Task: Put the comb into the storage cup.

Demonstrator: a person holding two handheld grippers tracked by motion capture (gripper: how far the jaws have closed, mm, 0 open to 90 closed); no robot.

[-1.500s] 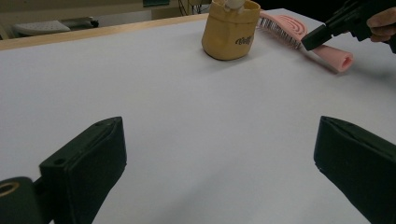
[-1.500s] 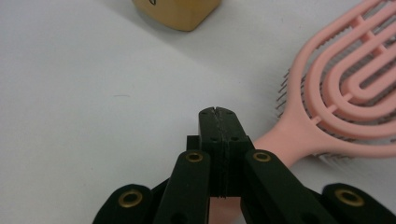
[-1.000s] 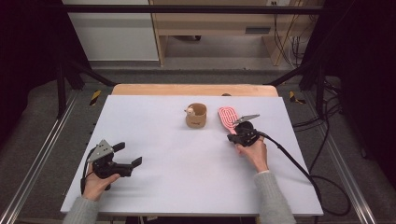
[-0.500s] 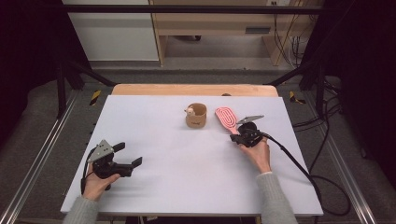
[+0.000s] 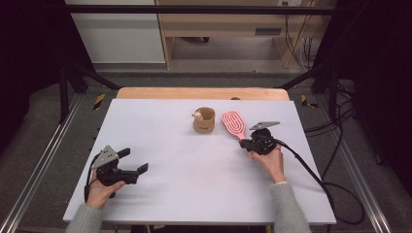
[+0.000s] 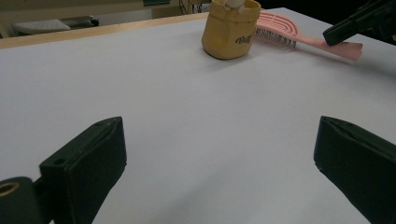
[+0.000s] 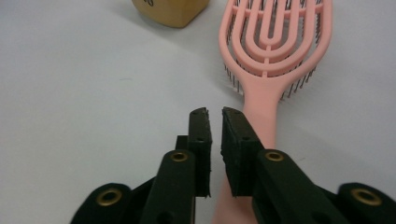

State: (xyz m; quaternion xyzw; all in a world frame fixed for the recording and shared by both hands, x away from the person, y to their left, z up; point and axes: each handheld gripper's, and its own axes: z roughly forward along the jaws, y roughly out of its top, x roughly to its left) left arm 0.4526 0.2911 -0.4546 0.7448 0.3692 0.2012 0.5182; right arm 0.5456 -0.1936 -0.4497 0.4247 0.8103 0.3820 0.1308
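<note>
A pink vented hairbrush [image 5: 233,124] [image 7: 273,42] lies flat on the white table, handle toward the person's right hand. My right gripper [image 5: 244,143] [image 7: 214,112] sits over the end of that handle; its jaws have just been opening and stand a narrow gap apart. Nothing is between them, and the handle runs beneath the right-hand jaw. A tan cup [image 5: 204,120] [image 6: 231,32] with a small pale figure at its rim stands upright just left of the brush. My left gripper [image 5: 133,160] [image 6: 219,154] rests wide open and empty near the front left, pointing at the cup.
The white table top [image 5: 194,194] has a wooden strip [image 5: 201,93] along its far edge. A black cable [image 5: 311,170] trails from the right gripper off the table's right side. Metal frame rails [image 5: 43,155] run along both sides.
The right gripper's jaws have parted slightly, and the hand has eased back a little toward the person. The brush stays on the table. The left gripper has kept still.
</note>
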